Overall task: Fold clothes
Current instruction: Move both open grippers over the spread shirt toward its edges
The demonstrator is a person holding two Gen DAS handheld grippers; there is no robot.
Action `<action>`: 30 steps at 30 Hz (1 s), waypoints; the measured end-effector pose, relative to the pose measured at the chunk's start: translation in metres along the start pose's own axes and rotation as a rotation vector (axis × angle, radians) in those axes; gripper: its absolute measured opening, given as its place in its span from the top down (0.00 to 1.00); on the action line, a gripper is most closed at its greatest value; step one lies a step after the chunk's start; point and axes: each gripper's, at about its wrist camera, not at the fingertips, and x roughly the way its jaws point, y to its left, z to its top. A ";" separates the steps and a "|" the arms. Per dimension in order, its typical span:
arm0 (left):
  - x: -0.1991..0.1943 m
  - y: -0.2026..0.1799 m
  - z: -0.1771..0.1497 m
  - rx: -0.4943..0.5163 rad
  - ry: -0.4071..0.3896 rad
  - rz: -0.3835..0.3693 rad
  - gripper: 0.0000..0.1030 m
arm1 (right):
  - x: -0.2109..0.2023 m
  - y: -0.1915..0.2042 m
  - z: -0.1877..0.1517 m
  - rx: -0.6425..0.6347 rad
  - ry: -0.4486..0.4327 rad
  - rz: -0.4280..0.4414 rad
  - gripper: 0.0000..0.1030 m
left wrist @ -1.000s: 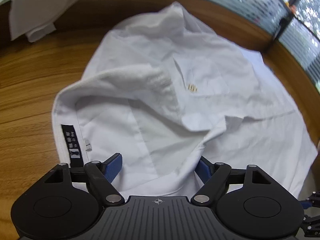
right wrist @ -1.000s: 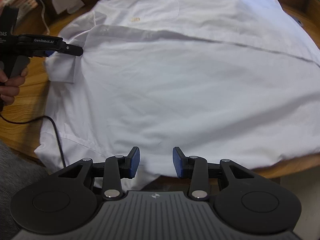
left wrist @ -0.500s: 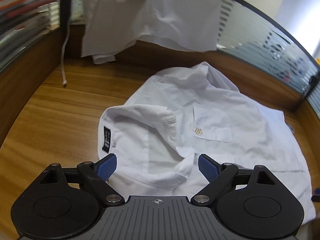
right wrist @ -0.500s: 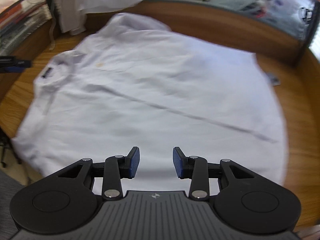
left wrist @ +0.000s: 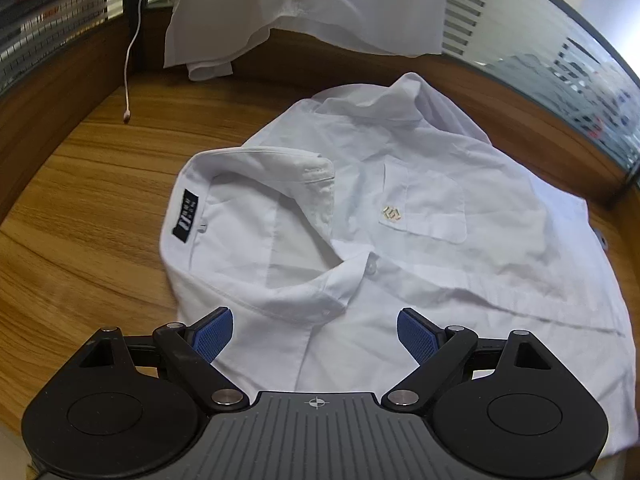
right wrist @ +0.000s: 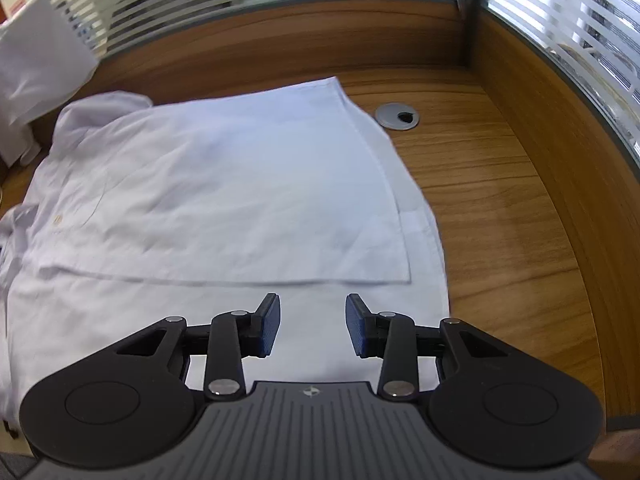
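Observation:
A white collared shirt (left wrist: 420,240) lies spread face up on the wooden desk, its collar with a black neck label (left wrist: 185,220) toward the left and a chest pocket with a small gold logo (left wrist: 391,213). My left gripper (left wrist: 314,330) hovers above the placket just below the collar, jaws wide open, nothing between them. In the right wrist view the shirt (right wrist: 224,208) shows its lower part and hem, one front panel overlapping the other. My right gripper (right wrist: 313,326) hangs over the near hem area, jaws part open and empty.
Another white garment (left wrist: 304,12) hangs over the desk's back partition, with a thin white cable (left wrist: 132,60) dangling beside it. A grey cable grommet (right wrist: 397,116) sits in the desk beyond the hem. Wooden partition walls (right wrist: 560,168) with glass above border the desk.
My left gripper let go of the collar, opened wider and drew back and up, so more of the shirt shows. My right gripper swept right along the shirt to the hem end.

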 end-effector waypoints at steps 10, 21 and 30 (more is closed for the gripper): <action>0.023 -0.027 0.041 -0.082 -0.074 0.107 0.12 | 0.049 -0.042 0.039 0.052 0.037 -0.070 0.61; 0.077 -0.064 0.074 -0.037 -0.062 0.240 0.10 | 0.105 -0.066 0.060 0.061 0.087 -0.041 0.67; 0.129 -0.044 0.084 -0.056 0.039 0.360 0.37 | 0.121 -0.057 0.071 -0.014 0.113 -0.059 0.99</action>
